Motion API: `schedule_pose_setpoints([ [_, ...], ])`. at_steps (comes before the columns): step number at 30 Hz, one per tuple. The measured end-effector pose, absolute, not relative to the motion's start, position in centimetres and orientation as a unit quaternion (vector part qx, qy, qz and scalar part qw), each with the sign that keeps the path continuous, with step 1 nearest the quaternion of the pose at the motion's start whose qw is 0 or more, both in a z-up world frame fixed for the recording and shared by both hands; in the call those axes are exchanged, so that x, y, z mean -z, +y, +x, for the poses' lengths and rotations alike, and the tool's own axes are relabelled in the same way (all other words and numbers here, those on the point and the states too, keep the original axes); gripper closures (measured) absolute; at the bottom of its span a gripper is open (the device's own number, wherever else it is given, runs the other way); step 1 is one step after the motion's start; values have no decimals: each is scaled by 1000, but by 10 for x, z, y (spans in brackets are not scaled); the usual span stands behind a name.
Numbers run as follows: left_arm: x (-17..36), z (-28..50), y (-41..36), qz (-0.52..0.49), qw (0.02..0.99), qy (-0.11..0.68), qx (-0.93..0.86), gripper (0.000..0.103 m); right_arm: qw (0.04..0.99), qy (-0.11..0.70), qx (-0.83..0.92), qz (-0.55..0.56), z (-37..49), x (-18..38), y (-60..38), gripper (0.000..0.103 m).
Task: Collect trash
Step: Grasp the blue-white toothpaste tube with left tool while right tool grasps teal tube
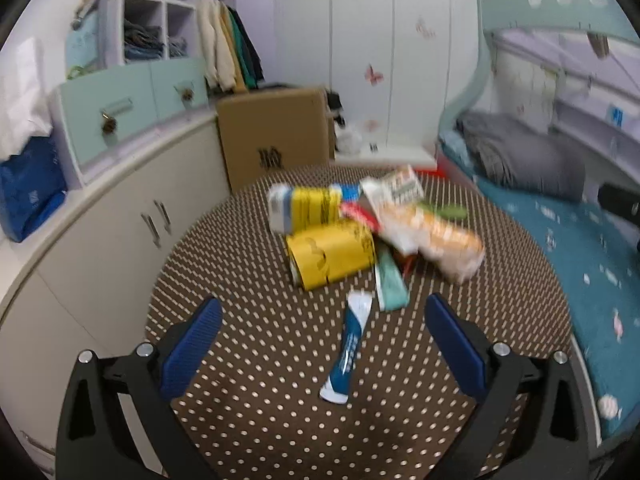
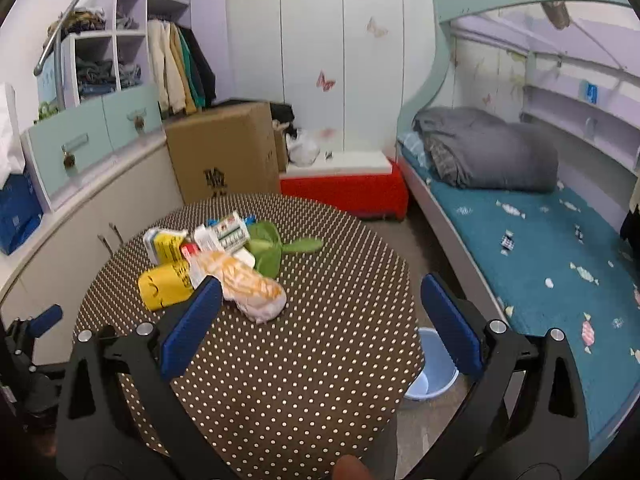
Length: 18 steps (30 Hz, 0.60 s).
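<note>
A pile of trash lies on a round brown polka-dot table (image 1: 260, 360): a yellow can (image 1: 332, 254), a yellow and blue box (image 1: 304, 206), an orange and white bag (image 1: 444, 240), a white carton (image 1: 396, 190), a teal packet (image 1: 390, 280). A blue and white tube (image 1: 348, 354) lies apart, between my left gripper's (image 1: 320, 344) open fingers. My right gripper (image 2: 320, 316) is open and empty above the table (image 2: 300, 360). The can (image 2: 166, 286), the bag (image 2: 248, 288) and a green cloth (image 2: 272, 250) show beyond it. The left gripper shows at the left edge (image 2: 36, 328).
A light blue bin (image 2: 434, 364) stands on the floor right of the table. A bunk bed (image 2: 540, 248) runs along the right. White cabinets (image 1: 100, 248) and a cardboard box (image 2: 224, 152) stand to the left and behind. A red and white box (image 2: 348, 184) sits at the back.
</note>
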<state>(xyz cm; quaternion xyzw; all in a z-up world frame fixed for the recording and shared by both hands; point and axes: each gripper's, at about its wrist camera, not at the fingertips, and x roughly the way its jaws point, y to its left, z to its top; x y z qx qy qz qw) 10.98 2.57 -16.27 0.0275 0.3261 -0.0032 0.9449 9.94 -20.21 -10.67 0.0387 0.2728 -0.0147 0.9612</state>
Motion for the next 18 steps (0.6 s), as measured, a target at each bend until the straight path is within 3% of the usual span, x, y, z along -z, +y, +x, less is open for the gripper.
schedule_pose_setpoints([
  [6, 206, 138, 27, 37, 925, 379, 13, 7, 950, 311, 0, 37, 117, 135, -201, 6],
  [8, 216, 147, 30, 32, 918, 395, 20, 17, 944, 327, -8, 38, 125, 146, -199, 6],
  [10, 228, 158, 33, 24, 908, 417, 28, 34, 941, 337, -17, 36, 133, 156, -195, 6],
  [14, 242, 170, 34, 27, 901, 432, 37, 50, 935, 350, -44, 29, 146, 170, -182, 6],
  [16, 242, 171, 34, 29, 902, 428, 46, 75, 929, 359, -84, 36, 153, 177, -173, 6],
  [18, 244, 172, 38, 11, 902, 428, 58, 90, 918, 375, -122, 40, 164, 185, -163, 7],
])
